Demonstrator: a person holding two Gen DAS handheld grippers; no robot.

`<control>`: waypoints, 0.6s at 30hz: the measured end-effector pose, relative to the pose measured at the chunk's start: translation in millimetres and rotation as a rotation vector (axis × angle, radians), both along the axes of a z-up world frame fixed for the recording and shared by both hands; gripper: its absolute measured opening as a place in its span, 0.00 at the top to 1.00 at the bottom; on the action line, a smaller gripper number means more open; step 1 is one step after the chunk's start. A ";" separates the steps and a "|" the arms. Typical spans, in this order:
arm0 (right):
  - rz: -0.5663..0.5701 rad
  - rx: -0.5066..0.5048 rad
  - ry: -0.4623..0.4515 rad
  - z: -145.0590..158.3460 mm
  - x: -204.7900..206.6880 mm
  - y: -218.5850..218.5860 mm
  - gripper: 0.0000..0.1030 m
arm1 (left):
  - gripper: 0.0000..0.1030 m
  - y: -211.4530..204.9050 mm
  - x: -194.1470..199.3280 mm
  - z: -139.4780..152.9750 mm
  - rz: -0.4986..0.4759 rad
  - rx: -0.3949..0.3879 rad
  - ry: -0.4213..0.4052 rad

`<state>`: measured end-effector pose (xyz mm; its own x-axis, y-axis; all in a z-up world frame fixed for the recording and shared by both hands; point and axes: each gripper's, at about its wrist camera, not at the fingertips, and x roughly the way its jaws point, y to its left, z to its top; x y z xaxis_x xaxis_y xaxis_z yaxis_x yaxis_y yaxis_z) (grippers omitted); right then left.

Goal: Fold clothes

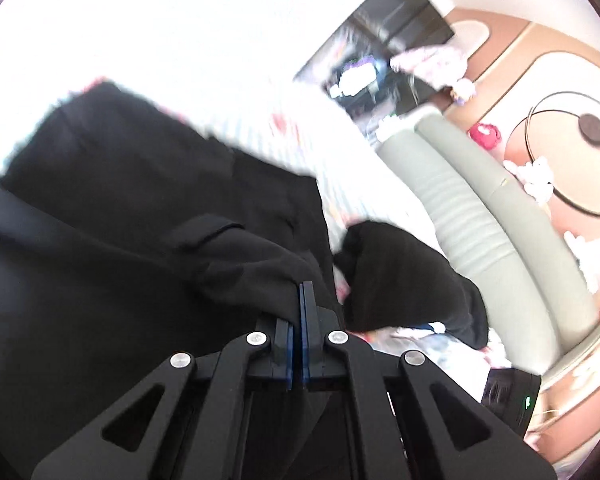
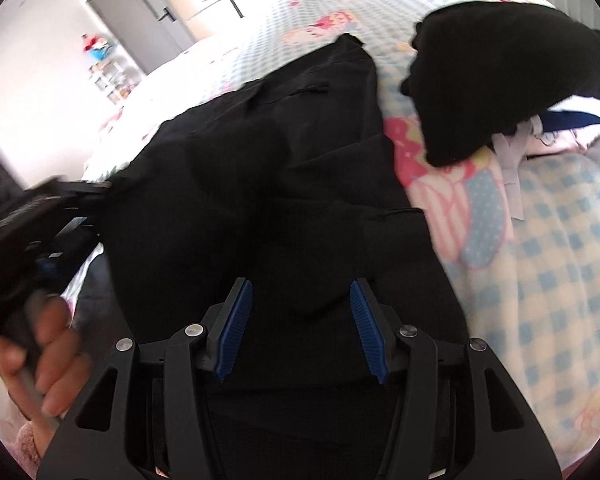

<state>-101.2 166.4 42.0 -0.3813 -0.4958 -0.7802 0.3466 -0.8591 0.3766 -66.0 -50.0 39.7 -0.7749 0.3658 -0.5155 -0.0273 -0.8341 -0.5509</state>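
The left gripper [image 1: 303,286] points down at a slant over the bed, its jaws clenched on a bunched fold of the black trousers [image 1: 140,184], which rises from the cloth in a small peak to the blue pads. In the right wrist view this same gripper [image 2: 100,190] shows at the left edge, blurred, with the person's left hand [image 2: 44,356] wrapped round its handle. The right gripper [image 2: 300,292] tilts more steeply down over the trousers [image 2: 260,168]; its jaws stand released, about half apart, with black cloth lying under and between the blue pads but not pressed by them. The trousers lie spread on the bed's checked blue-and-cream cartoon blanket [image 2: 540,248], their long axis running from the grippers up and away toward the far side of the bed. Just beside them to the right rests a second dark garment [image 2: 492,80], heaped on white and navy cloth [image 2: 572,118].
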 end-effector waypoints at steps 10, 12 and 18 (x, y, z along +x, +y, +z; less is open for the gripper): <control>0.149 0.060 0.000 -0.3 29.8 -62.7 0.44 | 0.53 -80.9 62.2 -52.7 0.084 -0.010 -0.208; 0.166 0.120 0.022 -0.1 36.9 -75.3 0.38 | 0.46 -106.2 65.9 -48.4 0.169 -0.005 -0.205; 0.152 0.169 -0.034 -21.7 34.2 -97.1 0.38 | 0.45 -143.7 17.0 -106.1 0.081 0.338 -0.368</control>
<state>-67.0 69.3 20.3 -0.2838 -0.4067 -0.8684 0.4664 -0.8498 0.2456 -49.1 -193.7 -66.4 -0.5969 0.5059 -0.6227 0.2765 -0.5989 -0.7516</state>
